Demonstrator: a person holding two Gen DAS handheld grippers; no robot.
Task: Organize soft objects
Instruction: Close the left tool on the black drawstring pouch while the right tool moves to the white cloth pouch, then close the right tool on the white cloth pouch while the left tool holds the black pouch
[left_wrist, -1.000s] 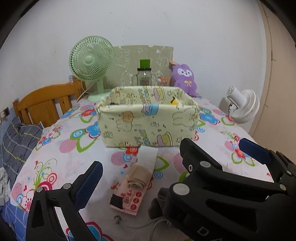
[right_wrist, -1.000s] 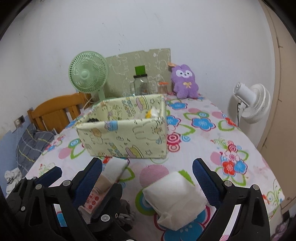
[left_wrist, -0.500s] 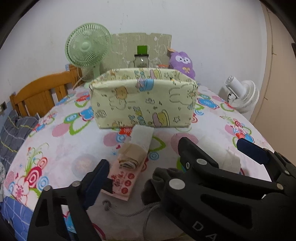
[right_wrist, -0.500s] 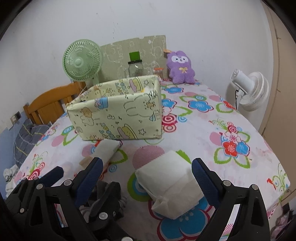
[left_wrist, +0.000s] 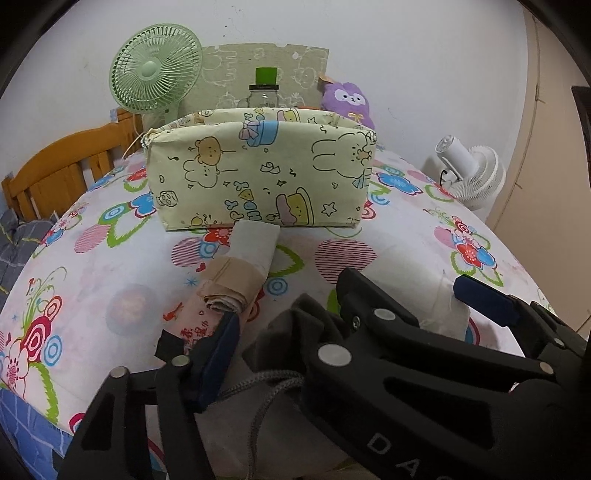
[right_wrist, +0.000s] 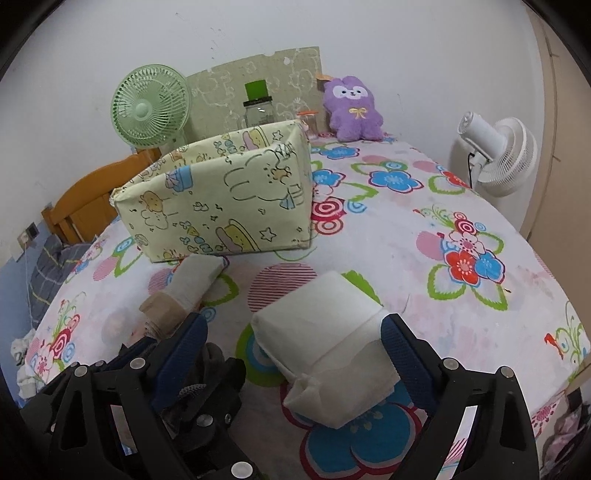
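I have my right gripper spread wide around the white pad pack — 1 blue finger on each side of it, neither pad clearly pressing yet. The pack lies on the floral tablecloth directly ahead of that gripper, its long axis running roughly away from me and a little left, so the jaws straddle its short width. That alignment is what a clean close depends on, I judge.

My left gripper sits just to the left, low over a dark grey drawstring pouch. Its left finger is beside the pouch; the right finger is hidden behind the other gripper's frame, so I cannot tell whether it is gripping.

The rolled beige-and-white bundle lies ahead of the left gripper, pointing toward the yellow cartoon-print fabric box — the likely destination, well beyond both grippers.
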